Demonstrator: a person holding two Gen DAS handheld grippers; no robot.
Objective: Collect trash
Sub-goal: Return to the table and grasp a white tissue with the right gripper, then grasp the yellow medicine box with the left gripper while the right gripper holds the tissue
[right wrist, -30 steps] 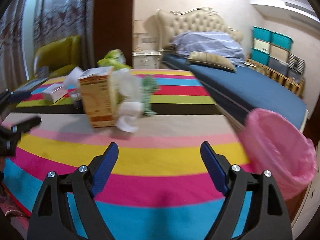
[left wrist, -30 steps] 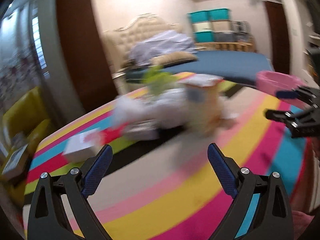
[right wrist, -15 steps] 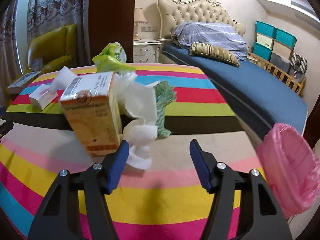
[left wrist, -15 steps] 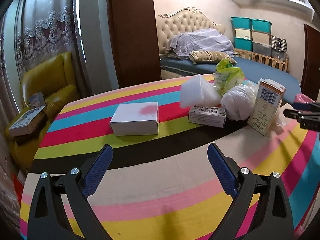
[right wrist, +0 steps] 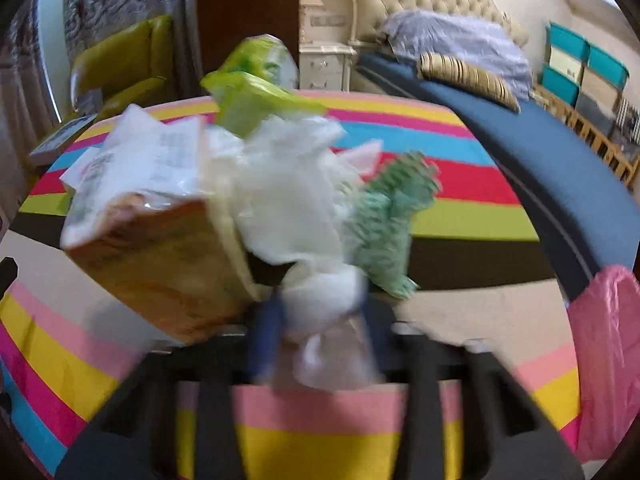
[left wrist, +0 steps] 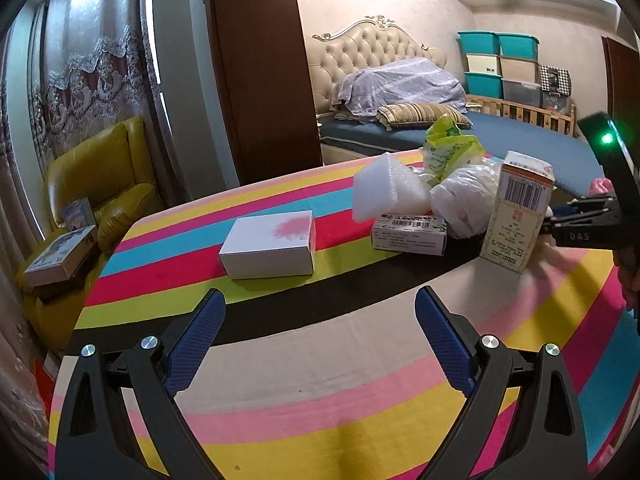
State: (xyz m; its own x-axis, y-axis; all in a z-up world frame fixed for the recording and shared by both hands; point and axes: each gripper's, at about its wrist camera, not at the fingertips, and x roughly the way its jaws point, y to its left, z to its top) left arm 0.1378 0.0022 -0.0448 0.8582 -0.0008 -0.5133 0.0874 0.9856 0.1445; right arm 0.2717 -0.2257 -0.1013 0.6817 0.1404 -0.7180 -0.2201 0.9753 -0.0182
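Trash lies on a striped table: a white box, a flat carton, white foam wrap, a green bag, a white plastic bag and an upright orange carton. My left gripper is open and empty, short of the white box. My right gripper is closed around a crumpled white tissue beside the orange carton; the view is blurred. A green cloth lies just behind.
A pink-lined bin stands off the table's right edge. A bed is behind the table, a yellow armchair with books at the left, storage boxes at the back right.
My left gripper swung left, from the pile to the white box. My right gripper moved forward to the pile and its fingers narrowed around the tissue.
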